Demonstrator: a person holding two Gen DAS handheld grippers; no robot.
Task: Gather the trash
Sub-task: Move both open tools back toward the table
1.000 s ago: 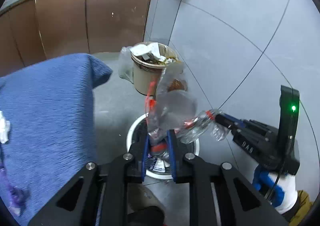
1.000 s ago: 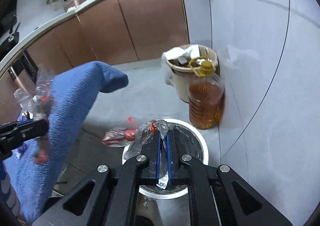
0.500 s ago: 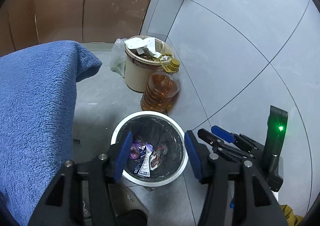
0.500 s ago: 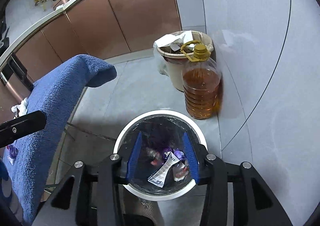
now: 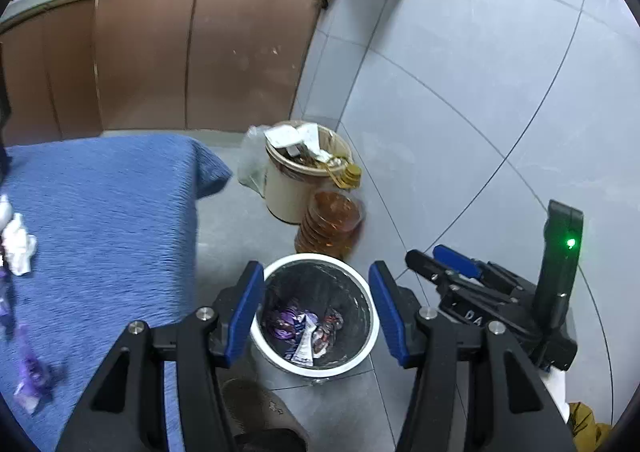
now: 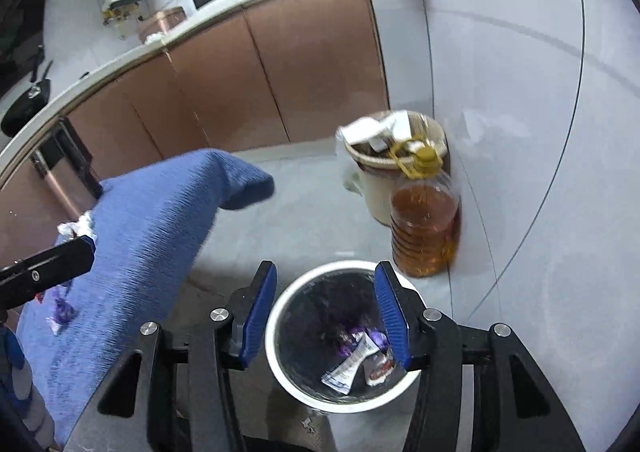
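A white-rimmed trash bin [image 5: 313,257] [image 6: 344,265] with a black liner stands on the floor below both grippers. Purple wrappers [image 5: 284,322] and a white packet [image 6: 352,366] lie inside it. My left gripper [image 5: 315,270] hangs open above the bin with nothing between its fingers. My right gripper [image 6: 326,270] is also above the bin; its jaws are opening and nothing is between them. It shows at the right of the left wrist view [image 5: 424,254]. On the blue cloth [image 5: 100,232] lie a crumpled white tissue [image 5: 18,248] [image 6: 76,226] and a purple wrapper [image 5: 30,384] [image 6: 60,312].
A beige bin [image 5: 288,192] full of rubbish and a large bottle of amber oil [image 6: 424,220] stand against the tiled wall behind the white bin. Brown cabinets [image 5: 160,52] run along the back. A slipper [image 5: 256,404] lies on the floor near the bin.
Both grippers were shut on clear plastic wrappers above the bin. Both have opened, the wrappers are gone from the jaws, and both views have lifted to show the counter.
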